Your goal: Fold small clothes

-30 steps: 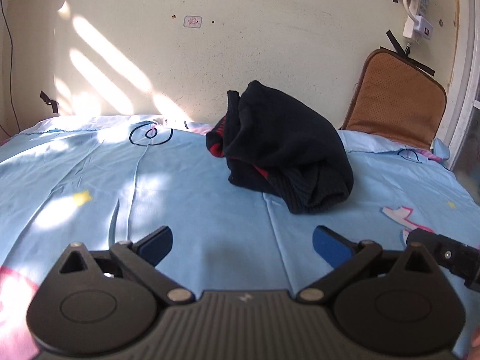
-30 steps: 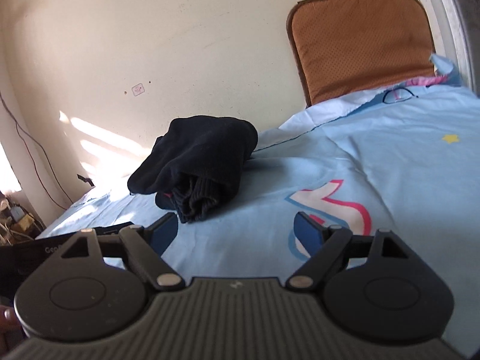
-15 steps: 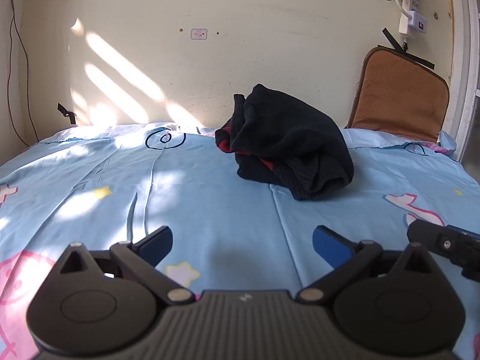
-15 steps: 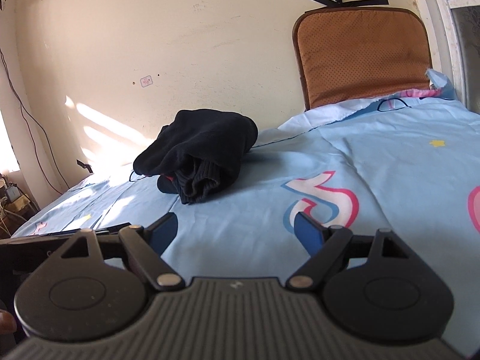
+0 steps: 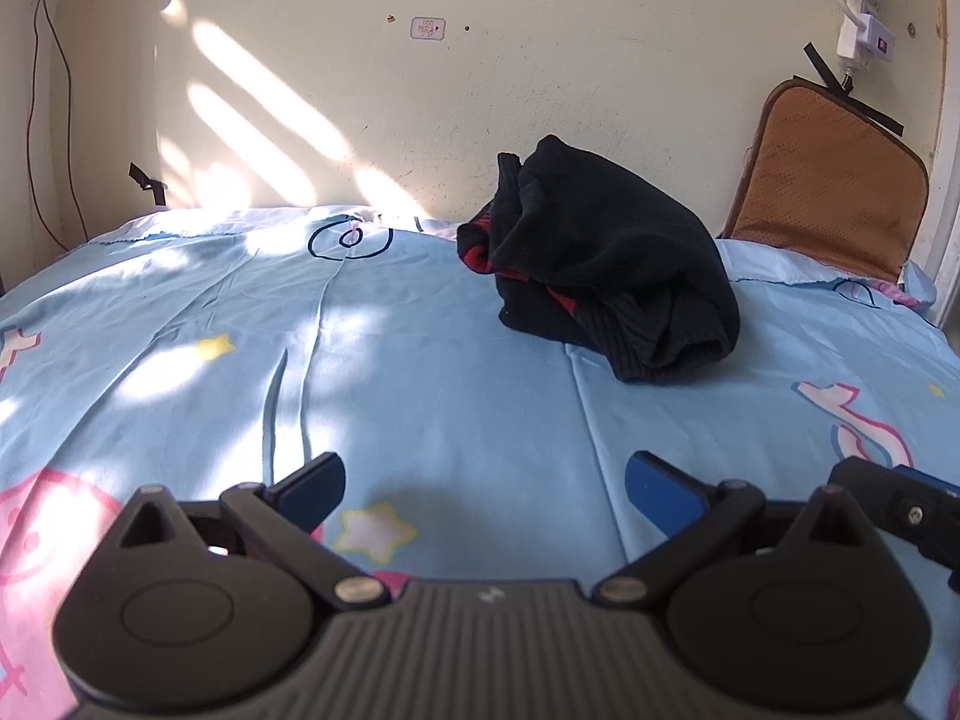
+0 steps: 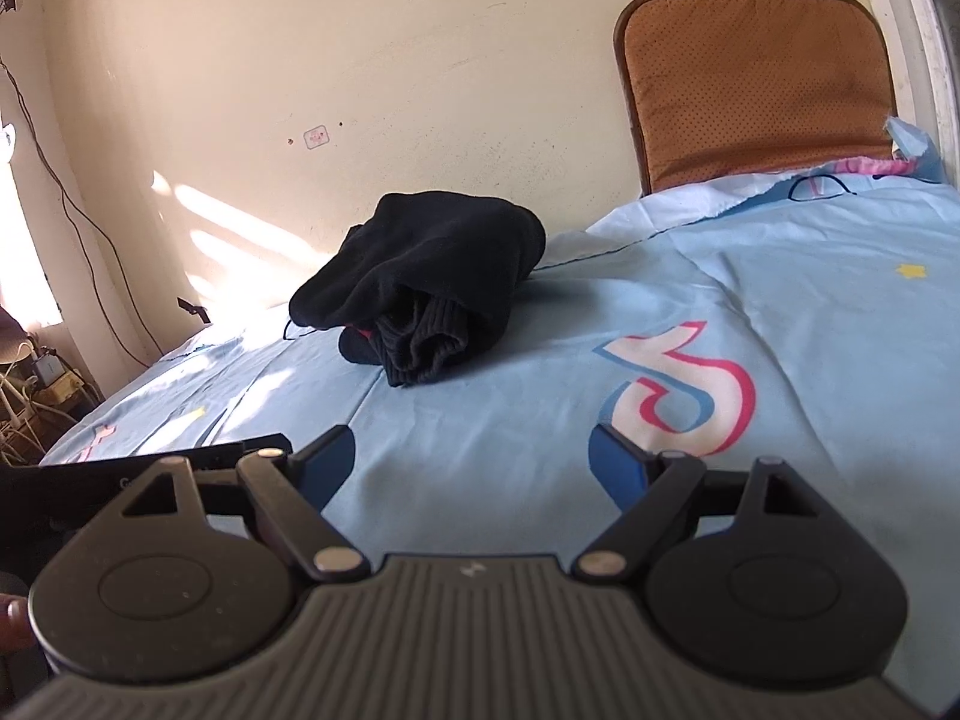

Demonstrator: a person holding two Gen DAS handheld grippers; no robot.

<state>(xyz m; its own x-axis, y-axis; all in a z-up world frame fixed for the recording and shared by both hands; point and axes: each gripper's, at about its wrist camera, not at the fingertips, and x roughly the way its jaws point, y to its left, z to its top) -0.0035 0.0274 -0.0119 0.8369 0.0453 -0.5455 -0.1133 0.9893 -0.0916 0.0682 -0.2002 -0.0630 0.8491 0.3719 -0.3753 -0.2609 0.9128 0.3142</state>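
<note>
On the blue bed sheet, the black sweater sits bunched near the wall. Your left claw and right claw are both wide open, well apart from it; it lies ahead.

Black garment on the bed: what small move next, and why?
Probably bring both grippers forward to the black garment: it lies bunched on the blue sheet, while the left gripper and right gripper are open, empty and short of it.
</note>
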